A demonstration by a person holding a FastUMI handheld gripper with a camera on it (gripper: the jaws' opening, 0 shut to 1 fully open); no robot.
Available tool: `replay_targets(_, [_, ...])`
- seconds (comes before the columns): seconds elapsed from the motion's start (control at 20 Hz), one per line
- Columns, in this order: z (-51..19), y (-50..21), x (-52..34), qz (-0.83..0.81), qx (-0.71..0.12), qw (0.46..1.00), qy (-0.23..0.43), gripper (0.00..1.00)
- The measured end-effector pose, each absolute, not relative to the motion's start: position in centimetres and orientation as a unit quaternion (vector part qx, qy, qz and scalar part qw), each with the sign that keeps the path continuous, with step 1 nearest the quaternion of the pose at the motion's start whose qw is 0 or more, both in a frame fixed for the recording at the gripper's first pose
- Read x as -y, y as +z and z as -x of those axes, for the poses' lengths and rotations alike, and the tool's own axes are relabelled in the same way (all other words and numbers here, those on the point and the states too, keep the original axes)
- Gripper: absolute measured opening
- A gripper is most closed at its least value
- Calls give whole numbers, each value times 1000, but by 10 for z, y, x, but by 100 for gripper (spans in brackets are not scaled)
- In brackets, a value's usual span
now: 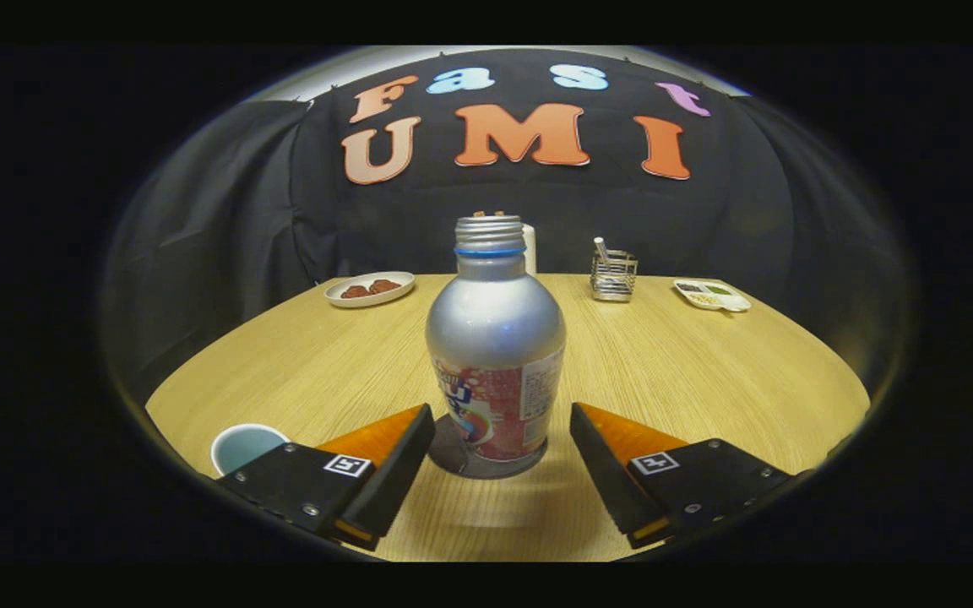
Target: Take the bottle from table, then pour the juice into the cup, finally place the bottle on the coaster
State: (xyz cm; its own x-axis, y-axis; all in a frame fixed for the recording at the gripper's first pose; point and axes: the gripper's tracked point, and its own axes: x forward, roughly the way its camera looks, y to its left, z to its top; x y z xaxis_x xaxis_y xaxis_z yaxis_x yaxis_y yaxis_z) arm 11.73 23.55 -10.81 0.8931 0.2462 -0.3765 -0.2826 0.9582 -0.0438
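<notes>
The bottle (pixel 495 346) stands upright in the middle of the frame on a dark coaster (pixel 453 456), uncapped, between your gripper (pixel 502 452) fingers, which are spread wide with a gap on each side and touch nothing. If the pour is done, this looks like the release, so back straight out without clipping its sides. If not, close low and level on the label, minding the cup (pixel 243 444) at lower left on the table (pixel 706 380).

Uncapped silver bottle (pixel 495 338) upright on dark coaster (pixel 453 456); cup (pixel 241 445) nearby.
</notes>
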Motion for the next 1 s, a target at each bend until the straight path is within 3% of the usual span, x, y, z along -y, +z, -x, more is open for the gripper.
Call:
replay_targets(0.45, [-83,-111,-214,54,-181,974,126,98])
replay_targets(1.0, [-51,-39,-153,29,-119,986,116,97])
